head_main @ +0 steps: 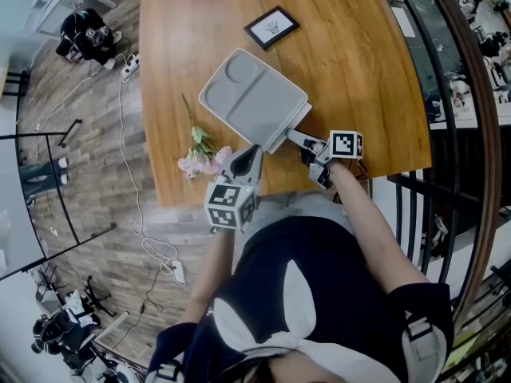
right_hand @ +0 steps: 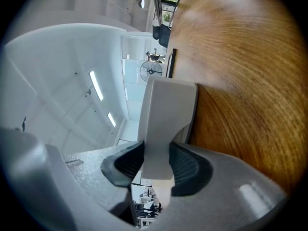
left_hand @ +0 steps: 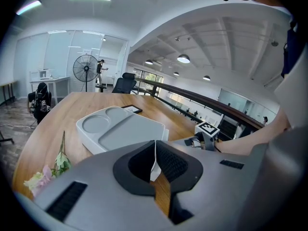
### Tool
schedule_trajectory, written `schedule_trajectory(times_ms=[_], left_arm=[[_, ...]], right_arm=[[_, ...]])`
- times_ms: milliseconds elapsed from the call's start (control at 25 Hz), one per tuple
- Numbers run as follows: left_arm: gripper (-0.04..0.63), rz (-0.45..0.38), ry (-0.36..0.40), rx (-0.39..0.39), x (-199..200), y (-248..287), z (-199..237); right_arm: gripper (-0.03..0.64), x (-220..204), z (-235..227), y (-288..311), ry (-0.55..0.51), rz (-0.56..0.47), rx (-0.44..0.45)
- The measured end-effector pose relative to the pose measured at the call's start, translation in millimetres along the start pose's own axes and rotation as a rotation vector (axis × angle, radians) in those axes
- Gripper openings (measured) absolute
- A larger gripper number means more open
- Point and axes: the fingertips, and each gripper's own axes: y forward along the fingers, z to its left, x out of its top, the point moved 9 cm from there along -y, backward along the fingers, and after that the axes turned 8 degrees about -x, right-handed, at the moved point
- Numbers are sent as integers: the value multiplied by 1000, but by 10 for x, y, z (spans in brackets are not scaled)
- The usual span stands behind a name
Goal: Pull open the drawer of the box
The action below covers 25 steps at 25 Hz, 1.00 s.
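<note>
Right gripper (right_hand: 156, 153) pads, clamped on the pale front lip of the drawer (right_hand: 166, 105), look set for the pull: I'd keep the grip firm & draw straight back along the drawer's run, no twist, w/ the left gripper (head_main: 250, 158) bracing so the box (head_main: 251, 98) doesn't slide. Lip sits square btwn the right jaws, at the box's near-right side on the wooden table (head_main: 351, 70). Left jaws are all but together, a white sliver in the slit, just beside the box's near corner.

Steep overhead head view, two close gripper views, box (head_main: 254, 98) common.
</note>
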Motion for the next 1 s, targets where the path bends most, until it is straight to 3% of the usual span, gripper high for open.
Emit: schedule_trajectory(times_ms=[440, 1000], left_arm=[[25, 3, -5, -12, -56, 25, -28], [25, 9, -11, -13, -61, 30, -9]], right_arm=[[161, -55, -40, -85, 43, -4, -47], [161, -29, -21, -86, 11, -8, -18]])
